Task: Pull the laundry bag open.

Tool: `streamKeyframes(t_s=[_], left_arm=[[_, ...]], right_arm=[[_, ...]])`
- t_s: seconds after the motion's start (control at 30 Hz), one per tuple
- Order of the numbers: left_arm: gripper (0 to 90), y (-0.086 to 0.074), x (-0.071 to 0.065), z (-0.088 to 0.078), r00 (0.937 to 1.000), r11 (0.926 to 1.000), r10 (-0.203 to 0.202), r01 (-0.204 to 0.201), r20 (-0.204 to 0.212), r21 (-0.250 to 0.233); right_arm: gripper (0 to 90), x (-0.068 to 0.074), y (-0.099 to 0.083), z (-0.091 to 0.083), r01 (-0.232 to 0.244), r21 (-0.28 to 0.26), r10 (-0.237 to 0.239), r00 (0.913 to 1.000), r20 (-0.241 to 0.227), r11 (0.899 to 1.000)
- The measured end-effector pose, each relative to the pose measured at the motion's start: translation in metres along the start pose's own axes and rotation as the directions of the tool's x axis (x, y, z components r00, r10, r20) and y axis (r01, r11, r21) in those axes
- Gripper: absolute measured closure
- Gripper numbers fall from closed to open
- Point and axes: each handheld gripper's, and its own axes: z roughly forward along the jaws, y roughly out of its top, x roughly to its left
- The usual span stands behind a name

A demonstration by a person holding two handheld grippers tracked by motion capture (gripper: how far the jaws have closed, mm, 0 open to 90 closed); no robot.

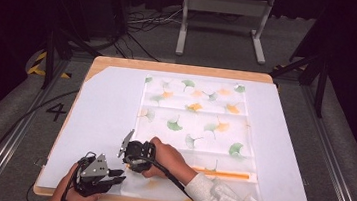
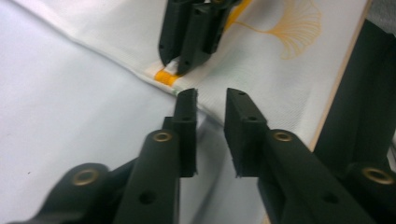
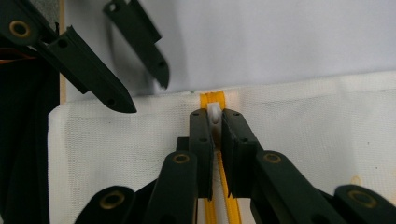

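White board (image 1: pixel 103 123), zipper pull (image 3: pixel 214 113) between right tongs (image 3: pixel 213 122)

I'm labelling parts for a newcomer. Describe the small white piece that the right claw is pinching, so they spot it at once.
Start at the white ginkgo-leaf cloth bag on the table. Follow its orange zipper along the near edge to the left end. There sits the white zipper slider, pinched by the right claw, the one white bit on orange.

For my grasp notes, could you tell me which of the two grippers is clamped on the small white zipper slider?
The right gripper: its fingers pinch the white slider on the yellow zipper, while the left gripper stands open beside the fabric's edge.
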Motion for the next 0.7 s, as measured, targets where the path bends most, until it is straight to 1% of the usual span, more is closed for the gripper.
streamKeyframes(t_s=[0.03,0.07,0.1,0.13,0.17,0.2,0.23,0.27,0.3,0.33,0.4,0.43,0.47,0.53,0.57,0.6,0.63,0.67,0.7], left_arm=[[67.2,0.000,0.002,0.001,0.9997,0.9997,-0.023,0.023,-0.005,-0.002],[60.7,0.000,0.003,0.002,0.9994,0.9995,-0.031,0.031,-0.012,0.002],[56.9,0.000,0.005,0.003,0.9992,0.9992,-0.039,0.039,-0.012,-0.001],[51.4,0.001,0.005,0.004,0.9981,0.9985,-0.055,0.055,-0.028,-0.003],[46.3,0.002,0.006,0.005,0.9974,0.9980,-0.063,0.063,-0.034,0.001],[45.5,0.004,0.007,0.005,0.9970,0.9976,-0.069,0.069,-0.035,-0.004],[43.7,0.005,0.008,0.005,0.9968,0.9971,-0.076,0.075,-0.027,-0.013],[43.4,0.007,0.011,0.005,0.9953,0.9951,-0.096,0.096,-0.013,-0.023],[42.6,0.009,0.012,0.006,0.9947,0.9944,-0.103,0.103,-0.005,-0.024],[41.2,0.011,0.013,0.008,0.9941,0.9938,-0.108,0.108,0.007,-0.023],[39.6,0.014,0.013,0.011,0.9933,0.9933,-0.114,0.114,0.016,-0.016],[39.0,0.016,0.015,0.013,0.9925,0.9929,-0.119,0.119,0.030,-0.009],[39.4,0.018,0.015,0.014,0.9922,0.9927,-0.121,0.121,0.032,-0.004],[39.5,0.021,0.015,0.015,0.9926,0.9931,-0.117,0.117,0.030,0.001],[42.4,0.023,0.016,0.016,0.9923,0.9934,-0.115,0.115,0.046,0.000],[44.3,0.025,0.015,0.019,0.9923,0.9935,-0.114,0.113,0.050,0.015],[48.3,0.026,0.015,0.021,0.9926,0.9939,-0.109,0.109,0.053,0.019],[52.9,0.027,0.014,0.024,0.9916,0.9930,-0.115,0.113,0.060,0.035],[55.5,0.027,0.014,0.026,0.9941,0.9944,-0.098,0.096,0.047,0.044]], right_arm=[[83.6,0.001,-0.001,0.000,0.004,-0.008,-0.004,1.0000,0.007,1.000],[83.6,0.002,-0.003,-0.001,0.009,-0.021,-0.009,0.9999,0.011,1.000],[83.6,0.002,-0.004,-0.002,0.014,-0.033,-0.013,0.9998,0.012,0.999],[83.6,0.002,-0.006,-0.002,0.010,-0.043,-0.010,0.9999,0.012,0.999],[83.6,0.003,-0.009,-0.004,0.014,-0.061,-0.013,0.9997,0.018,0.998],[83.6,0.004,-0.010,-0.005,0.016,-0.067,-0.015,0.9996,0.022,0.998],[83.7,0.004,-0.012,-0.007,0.031,-0.088,-0.028,0.9991,0.032,0.996],[83.6,0.005,-0.013,-0.009,0.029,-0.094,-0.026,0.9990,0.037,0.995],[83.6,0.005,-0.015,-0.012,0.032,-0.111,-0.027,0.9986,0.046,0.993],[83.7,0.007,-0.015,-0.014,0.038,-0.119,-0.032,0.9978,0.058,0.992],[83.6,0.008,-0.016,-0.018,0.060,-0.139,-0.050,0.9958,0.077,0.988],[83.6,0.009,-0.017,-0.020,0.063,-0.146,-0.051,0.9954,0.081,0.987],[83.7,0.009,-0.017,-0.022,0.055,-0.152,-0.044,0.9959,0.079,0.987],[84.6,0.009,-0.018,-0.023,0.061,-0.157,-0.049,0.9954,0.082,0.986],[84.7,0.010,-0.019,-0.024,0.069,-0.160,-0.056,0.9946,0.088,0.985],[84.6,0.011,-0.019,-0.024,0.069,-0.163,-0.055,0.9943,0.092,0.984],[84.7,0.011,-0.020,-0.024,0.069,-0.163,-0.055,0.9943,0.092,0.984],[84.7,0.011,-0.021,-0.024,0.071,-0.162,-0.056,0.9938,0.096,0.984],[84.7,0.011,-0.021,-0.023,0.069,-0.163,-0.053,0.9937,0.099,0.984]])
